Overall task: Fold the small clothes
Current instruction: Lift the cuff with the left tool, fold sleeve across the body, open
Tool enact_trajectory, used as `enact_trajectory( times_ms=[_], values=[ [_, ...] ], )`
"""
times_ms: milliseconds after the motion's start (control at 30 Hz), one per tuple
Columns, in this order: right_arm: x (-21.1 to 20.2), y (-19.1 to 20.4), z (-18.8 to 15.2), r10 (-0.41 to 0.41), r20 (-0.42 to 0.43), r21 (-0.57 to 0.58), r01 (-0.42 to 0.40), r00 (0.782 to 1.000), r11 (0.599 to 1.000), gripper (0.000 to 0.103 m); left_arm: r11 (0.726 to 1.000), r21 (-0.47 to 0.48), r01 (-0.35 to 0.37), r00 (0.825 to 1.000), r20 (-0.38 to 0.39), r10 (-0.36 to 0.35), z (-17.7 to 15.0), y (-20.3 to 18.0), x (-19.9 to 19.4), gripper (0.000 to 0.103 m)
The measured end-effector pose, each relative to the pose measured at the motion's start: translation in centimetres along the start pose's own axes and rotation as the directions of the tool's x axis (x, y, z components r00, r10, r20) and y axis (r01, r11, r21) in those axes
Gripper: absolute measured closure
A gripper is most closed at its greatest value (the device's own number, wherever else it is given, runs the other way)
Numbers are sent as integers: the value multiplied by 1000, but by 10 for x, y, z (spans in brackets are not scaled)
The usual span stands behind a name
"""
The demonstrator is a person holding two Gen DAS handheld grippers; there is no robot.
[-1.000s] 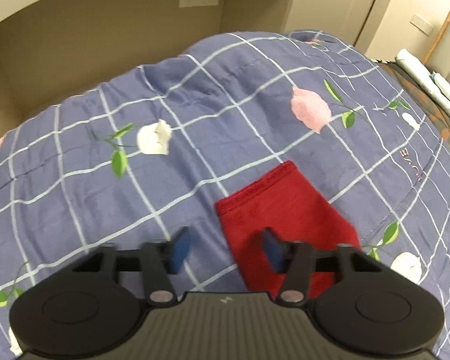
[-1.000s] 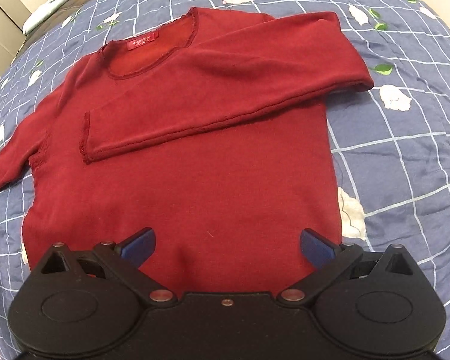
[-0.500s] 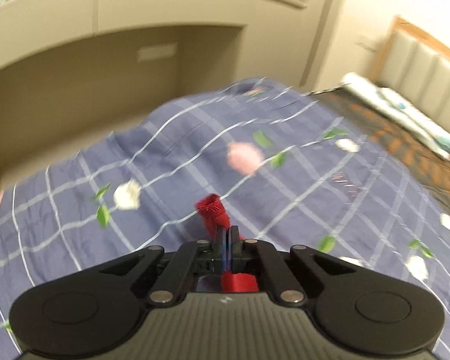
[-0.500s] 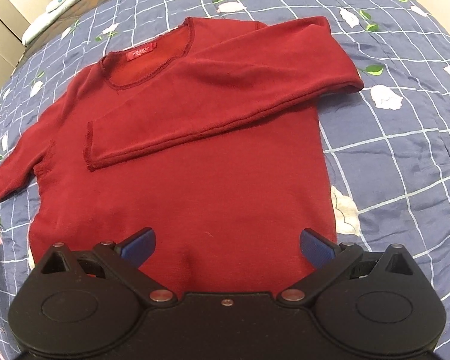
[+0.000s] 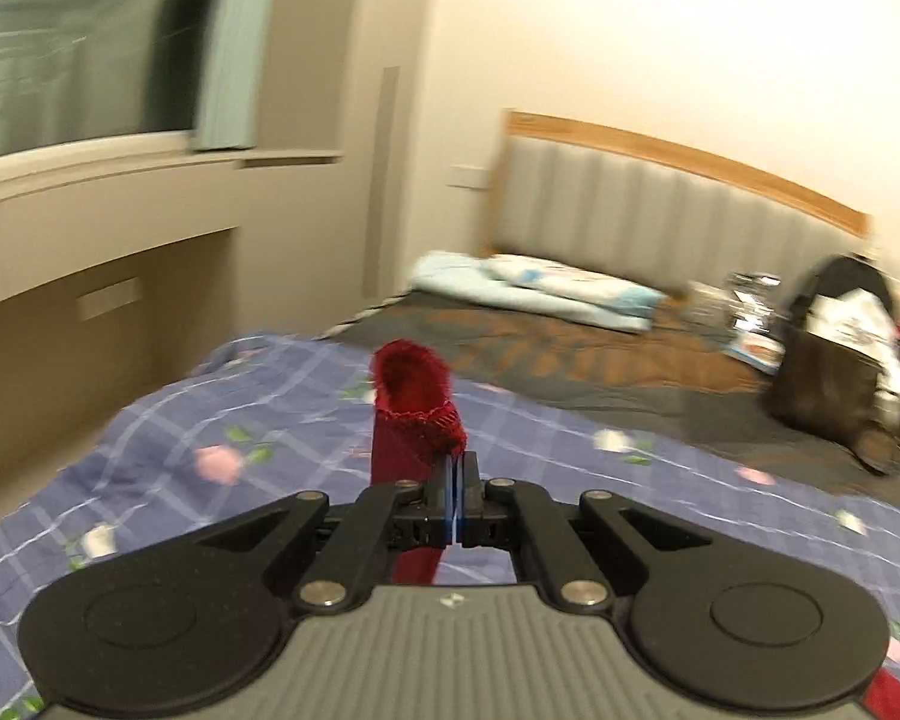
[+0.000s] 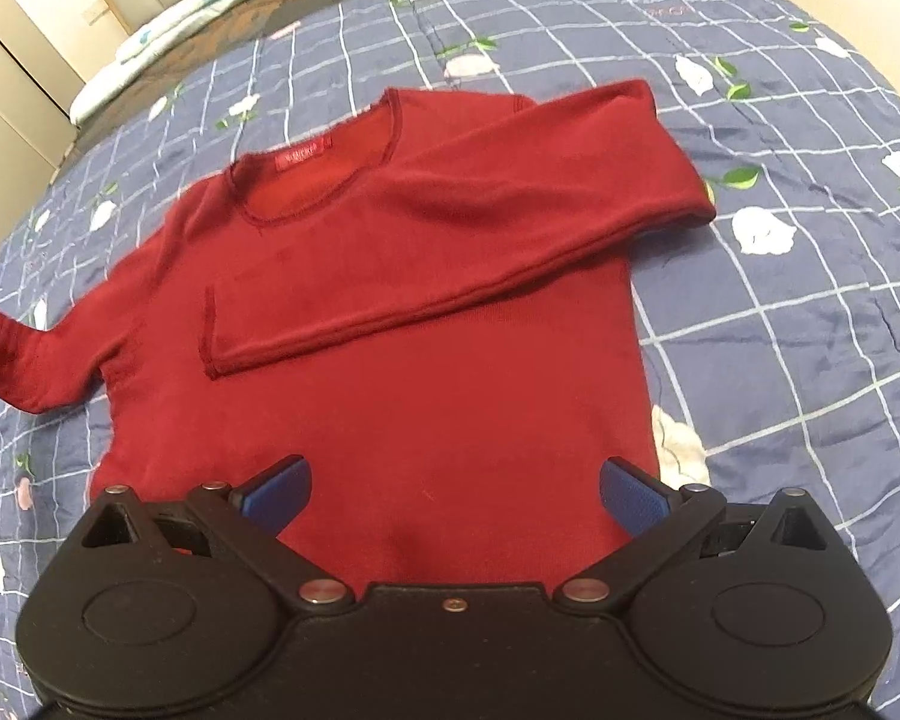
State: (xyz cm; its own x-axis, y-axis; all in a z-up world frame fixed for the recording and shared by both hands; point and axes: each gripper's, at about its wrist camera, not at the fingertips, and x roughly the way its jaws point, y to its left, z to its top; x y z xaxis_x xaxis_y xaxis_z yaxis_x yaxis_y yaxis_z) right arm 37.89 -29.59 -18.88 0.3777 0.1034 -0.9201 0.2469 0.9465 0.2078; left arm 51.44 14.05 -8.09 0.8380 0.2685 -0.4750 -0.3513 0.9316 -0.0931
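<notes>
A: What are the left tongs (image 5: 455,468) doing?
B: Pinching the cuff of the red sweater's sleeve (image 5: 415,405), which is standing up above the blue floral quilt (image 5: 198,420).
A: And the right tongs (image 6: 455,495)?
B: Hovering spread wide over the red sweater (image 6: 426,372), which is lying flat on the bed, one sleeve folded across its chest.

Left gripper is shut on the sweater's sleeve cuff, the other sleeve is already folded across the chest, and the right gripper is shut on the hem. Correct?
Not quite: in the right wrist view the right gripper is open, its jaws spread above the red sweater and holding nothing. The left gripper is shut on the sleeve cuff, and the other sleeve lies folded across the chest.
</notes>
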Motion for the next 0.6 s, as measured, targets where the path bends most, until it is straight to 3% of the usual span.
enact_trajectory(
  times_ms=[200,433,600],
  values=[
    [-9,-20,-4,4,19,35,-5,1000,999,1,980,116,164,986,-37,-161,-19,-78,-32,103],
    [-17,-46,-9,-4,27,78,2,1000,997,1,926,194,323,937,-204,-284,-78,-168,-47,103],
    [-18,-60,-8,21,30,108,-24,999,994,1,887,234,398,899,-295,-325,-116,-200,-52,103]
  ],
)
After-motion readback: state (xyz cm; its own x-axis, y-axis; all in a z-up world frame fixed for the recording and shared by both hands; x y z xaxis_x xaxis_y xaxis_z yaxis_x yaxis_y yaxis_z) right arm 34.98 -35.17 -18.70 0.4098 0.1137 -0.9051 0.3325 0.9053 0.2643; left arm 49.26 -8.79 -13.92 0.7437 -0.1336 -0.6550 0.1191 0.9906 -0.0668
